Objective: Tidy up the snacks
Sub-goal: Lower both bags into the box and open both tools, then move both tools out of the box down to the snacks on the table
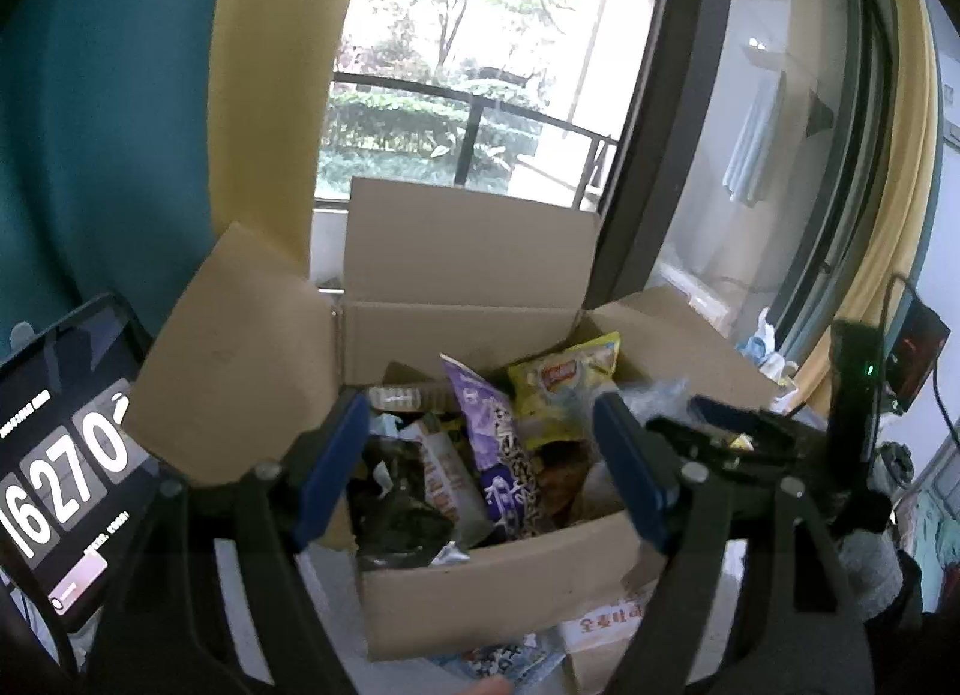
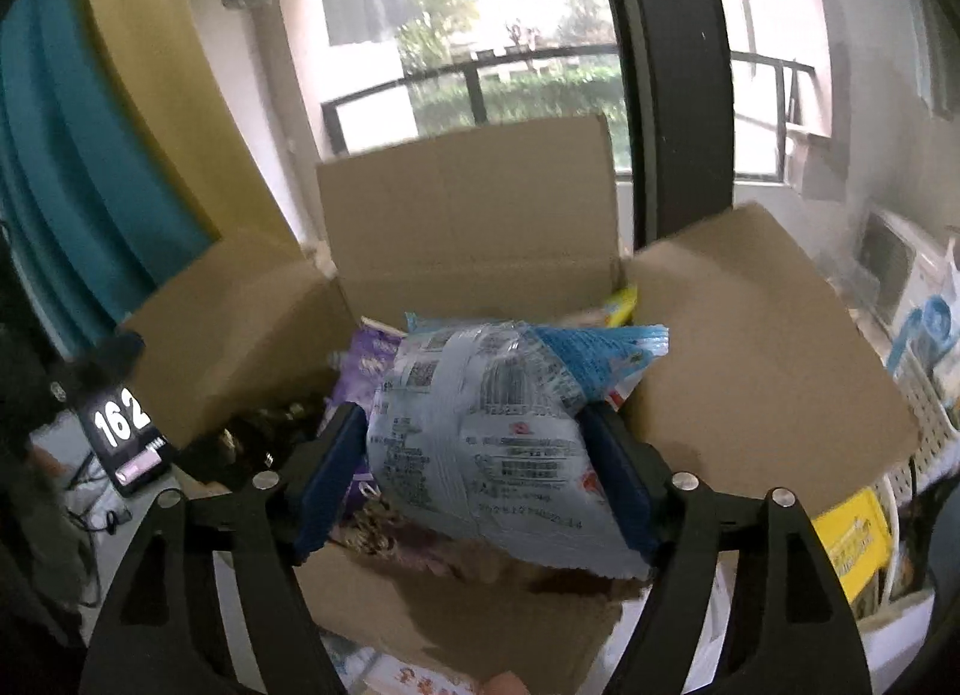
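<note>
The right tongs [image 2: 474, 479] are clamped on a pale blue snack packet [image 2: 480, 443], which hangs over the open cardboard box [image 2: 480, 629]. The left tongs [image 1: 480, 473] are spread wide, holding nothing, above the same box [image 1: 498, 593], where a purple packet [image 1: 504, 443] and a yellow chip bag [image 1: 564, 383] lie among other snacks.

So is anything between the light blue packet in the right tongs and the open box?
Nothing visible. The light blue packet hangs over the cardboard box, whose flaps are folded open; only other snacks lie inside.
</note>
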A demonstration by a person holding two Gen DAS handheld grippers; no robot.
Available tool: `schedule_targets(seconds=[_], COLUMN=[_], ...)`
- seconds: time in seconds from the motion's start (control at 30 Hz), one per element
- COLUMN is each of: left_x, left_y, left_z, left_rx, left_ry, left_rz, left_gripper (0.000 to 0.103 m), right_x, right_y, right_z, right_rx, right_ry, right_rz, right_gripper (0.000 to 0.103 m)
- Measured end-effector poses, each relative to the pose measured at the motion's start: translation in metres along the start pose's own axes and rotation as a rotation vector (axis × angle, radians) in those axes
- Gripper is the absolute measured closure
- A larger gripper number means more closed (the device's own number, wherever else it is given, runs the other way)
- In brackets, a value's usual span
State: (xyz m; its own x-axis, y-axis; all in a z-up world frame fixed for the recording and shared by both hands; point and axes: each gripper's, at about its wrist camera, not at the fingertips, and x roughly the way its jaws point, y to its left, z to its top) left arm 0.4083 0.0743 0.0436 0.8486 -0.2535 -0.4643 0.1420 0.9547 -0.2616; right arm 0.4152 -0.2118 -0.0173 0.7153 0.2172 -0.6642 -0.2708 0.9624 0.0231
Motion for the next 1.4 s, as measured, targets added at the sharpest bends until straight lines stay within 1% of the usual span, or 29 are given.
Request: schedule_targets(seconds=[0.1,0.23,0.47,0.5,0.57,0.6,0.63,0.67,0.73,0.8,0.9,1.17,1.27,1.4], left_x=[-0.007,-0.02,-0.044,-0.047,-0.054,-0.057,-0.061,-0.066,-0.072,-0.08,-0.086,-0.101,-0.106,-0.114], left_y=[-0.002,-0.009,-0.017,-0.018,-0.021,-0.022,-0.024,-0.027,-0.029,-0.033,-0.04,-0.048,-0.047,-0.038], left_z=[0.0,-0.006,-0.026,-0.03,-0.037,-0.04,-0.045,-0.047,-0.053,-0.06,-0.07,-0.109,-0.124,-0.147], left_rx=[0.002,0.02,0.035,0.035,0.037,0.038,0.039,0.039,0.031,0.028,0.042,0.052,0.047,0.031], left_ry=[-0.005,-0.003,0.008,0.01,0.017,0.021,0.023,0.024,0.028,0.031,0.046,0.105,0.127,0.153], left_rz=[-0.011,-0.017,-0.018,-0.021,-0.026,-0.03,-0.033,-0.037,-0.053,-0.065,-0.072,-0.069,-0.065,-0.04], left_gripper=[0.023,0.022,0.022,0.022,0.022,0.022,0.022,0.022,0.021,0.016,0.013,0.013,0.013,0.013], right_x=[-0.005,-0.02,-0.056,-0.062,-0.073,-0.077,-0.084,-0.089,-0.099,-0.109,-0.124,-0.153,-0.16,-0.164], right_y=[-0.002,-0.004,-0.003,-0.003,-0.001,0.001,0.004,0.007,0.013,0.018,0.023,0.029,0.027,0.026], right_z=[-0.006,-0.01,-0.016,-0.018,-0.023,-0.026,-0.03,-0.033,-0.04,-0.047,-0.058,-0.089,-0.1,-0.118], right_rx=[0.003,0.008,0.013,0.017,0.02,0.018,0.012,0.008,-0.003,-0.01,-0.009,-0.01,-0.001,0.023], right_ry=[0.011,-0.008,-0.028,-0.032,-0.036,-0.036,-0.035,-0.033,-0.029,-0.031,-0.031,-0.019,-0.008,0.021], right_rz=[-0.01,-0.022,-0.039,-0.037,-0.031,-0.032,-0.031,-0.03,-0.027,-0.025,-0.016,-0.012,-0.019,-0.011], right_gripper=[0.024,0.024,0.024,0.025,0.031,0.039,0.044,0.046,0.046,0.046,0.046,0.046,0.046,0.046])
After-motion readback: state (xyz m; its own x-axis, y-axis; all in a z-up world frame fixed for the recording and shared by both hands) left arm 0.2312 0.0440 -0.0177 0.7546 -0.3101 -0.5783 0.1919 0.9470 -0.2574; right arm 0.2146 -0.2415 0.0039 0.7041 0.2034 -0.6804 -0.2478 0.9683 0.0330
